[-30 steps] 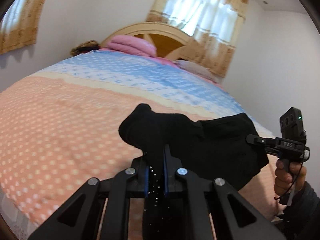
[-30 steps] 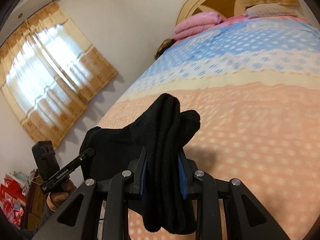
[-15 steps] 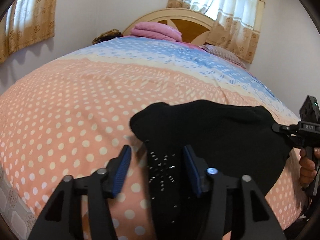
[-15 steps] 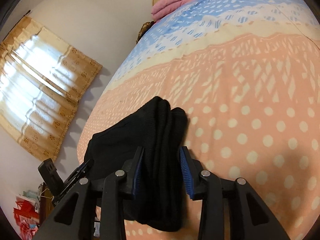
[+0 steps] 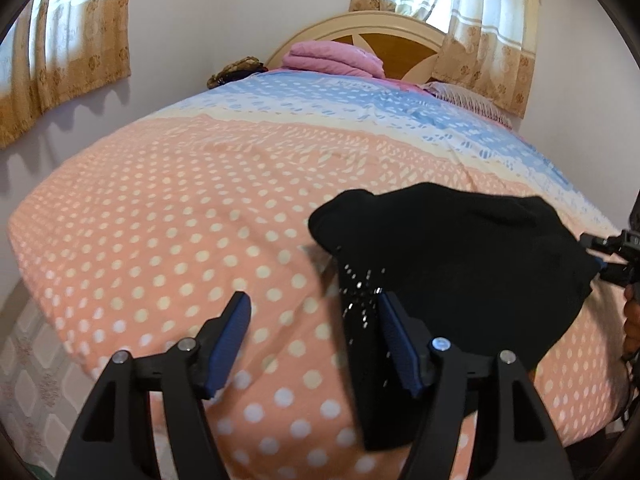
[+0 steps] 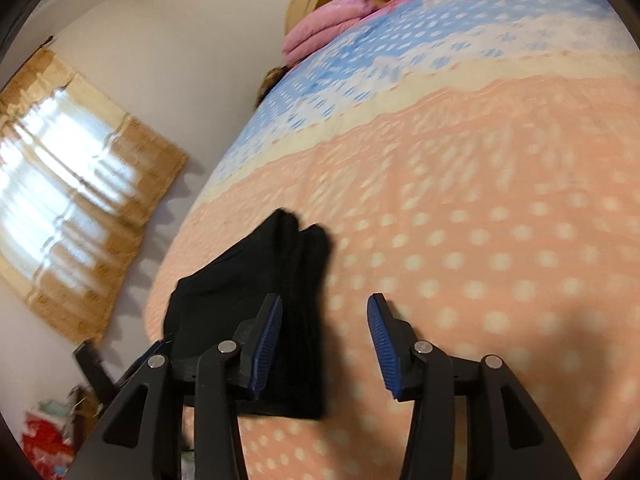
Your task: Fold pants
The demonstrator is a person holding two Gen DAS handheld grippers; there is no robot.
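The black pants (image 5: 452, 264) lie folded on the orange dotted bedspread (image 5: 180, 208) near the foot edge of the bed. My left gripper (image 5: 314, 326) is open and holds nothing; the pants' left edge runs along its right finger. My right gripper (image 6: 324, 326) is open and holds nothing; the pants (image 6: 256, 292) lie by its left finger. The right gripper also shows at the right edge of the left wrist view (image 5: 616, 252), past the pants.
A pink folded blanket (image 5: 334, 58) and a pillow (image 5: 468, 96) lie by the wooden headboard (image 5: 400, 36). Curtained windows flank the bed. Red bags (image 6: 44, 440) stand on the floor at lower left. The bed's edge drops off just below the pants.
Both grippers have opened and let go of the pants, which now lie on the bed. The left gripper has shifted left off the cloth, the right gripper to the right.
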